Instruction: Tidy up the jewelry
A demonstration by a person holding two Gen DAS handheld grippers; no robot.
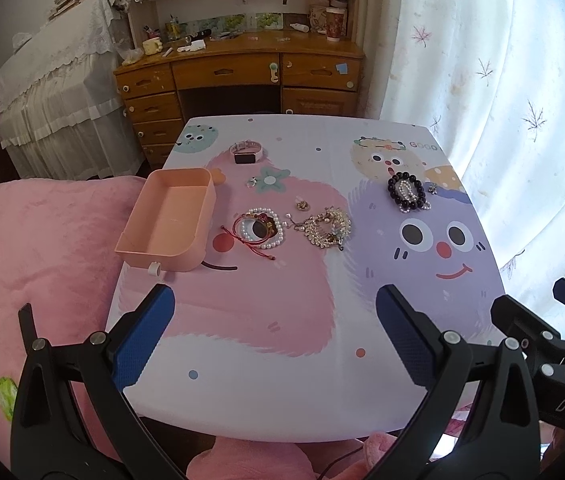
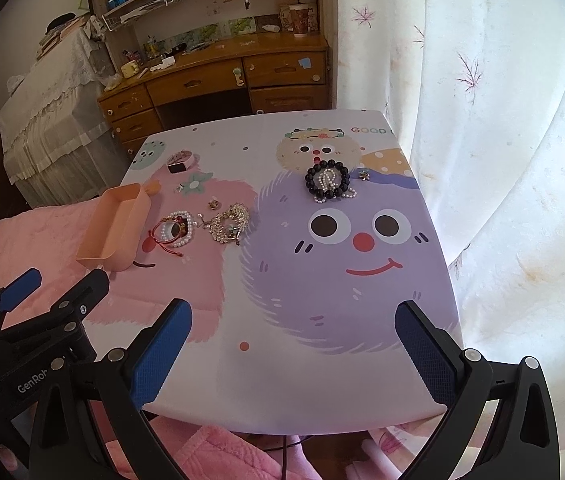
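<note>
My left fingers (image 1: 274, 312) were spread wide and held nothing, hovering above the near edge of the bench (image 1: 242, 400), a small table under a cartoon-printed cloth of pink, white and lilac. My right fingers (image 2: 292, 328) were spread just as wide, also empty, over the near edge toward the right corner, above the lilac furry face with the red nose. Neither pair touched anything.

The peach-pink rectangular plastic tray (image 1: 168, 220) sat open-topped and empty at the left edge of the bench, its long axis running from the near side to the far side, a small white knob at its near end. Just beside it, toward the middle, lay a tangle of a white pearl bracelet and a red cord bracelet (image 1: 260, 230), the cord's loose end trailing toward the near edge. Next to that, touching or nearly so, was a heap of gold-coloured chain jewellery (image 1: 326, 226), with a small gold earring (image 1: 302, 205) just beyond it.

Near the far left corner rested a pale pink strap watch with a dark rectangular face (image 1: 245, 152), its face turned toward me. A small silver ring (image 1: 251, 181) lay between the watch and the pearls. Toward the right edge sat a dark round-bead bracelet (image 2: 327, 179) lying flat, with a string of small white pearls (image 2: 332, 190) inside and spilling out on its near side, and a small dark charm (image 2: 363, 176) just beside it.
</note>
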